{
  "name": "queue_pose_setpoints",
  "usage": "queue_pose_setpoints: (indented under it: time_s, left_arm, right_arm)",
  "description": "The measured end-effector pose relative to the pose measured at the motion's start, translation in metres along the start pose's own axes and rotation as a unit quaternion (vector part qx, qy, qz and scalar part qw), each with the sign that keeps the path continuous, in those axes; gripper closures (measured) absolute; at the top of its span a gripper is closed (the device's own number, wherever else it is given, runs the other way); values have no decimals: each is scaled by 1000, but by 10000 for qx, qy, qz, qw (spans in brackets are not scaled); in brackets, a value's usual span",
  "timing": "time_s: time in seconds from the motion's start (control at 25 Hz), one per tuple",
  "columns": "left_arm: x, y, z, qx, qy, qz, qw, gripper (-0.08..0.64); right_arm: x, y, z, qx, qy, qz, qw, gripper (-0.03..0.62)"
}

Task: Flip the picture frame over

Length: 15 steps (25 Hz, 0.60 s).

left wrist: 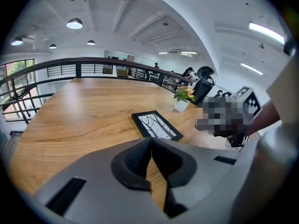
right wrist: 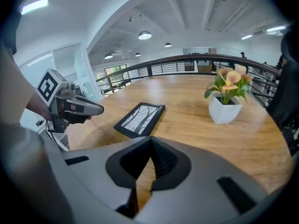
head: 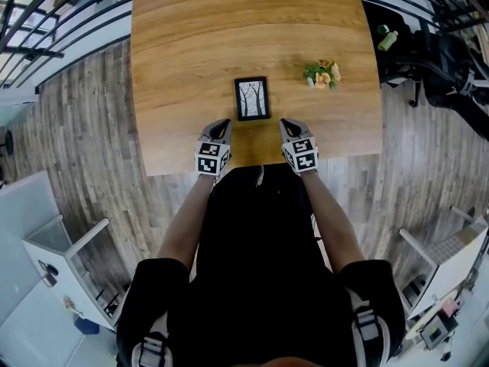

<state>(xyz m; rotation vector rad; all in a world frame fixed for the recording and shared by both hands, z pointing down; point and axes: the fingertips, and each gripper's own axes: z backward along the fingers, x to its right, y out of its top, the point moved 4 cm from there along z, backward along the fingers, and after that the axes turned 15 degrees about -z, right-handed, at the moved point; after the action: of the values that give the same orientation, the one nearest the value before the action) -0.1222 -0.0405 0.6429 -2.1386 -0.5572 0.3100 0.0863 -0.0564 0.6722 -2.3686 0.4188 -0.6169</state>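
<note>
Lying flat, picture side up, by the middle of the tabletop's [head: 191, 44] near edge: the picture frame [head: 252, 99]. Fits either a frame awaiting its turn or one already turned off its back; no telling which. Pressed together on nothing: the jaws of the left gripper [head: 222, 125] and the right gripper [head: 286, 124], at that near edge. Best kept off the glass and clear of the flower pot [head: 322, 74] toward the right edge. Just ahead of both pairs of tips and between them, touching neither: the frame.
</note>
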Motion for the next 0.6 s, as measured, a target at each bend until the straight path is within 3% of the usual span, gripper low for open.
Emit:
queue_pose_setpoints:
  time_s: [0.6]
  left_arm:
    - [3,-1,3,19,-100,-59,9999,535]
  right_arm:
    - [-5,-7,5,50,-118,-79,9999,588]
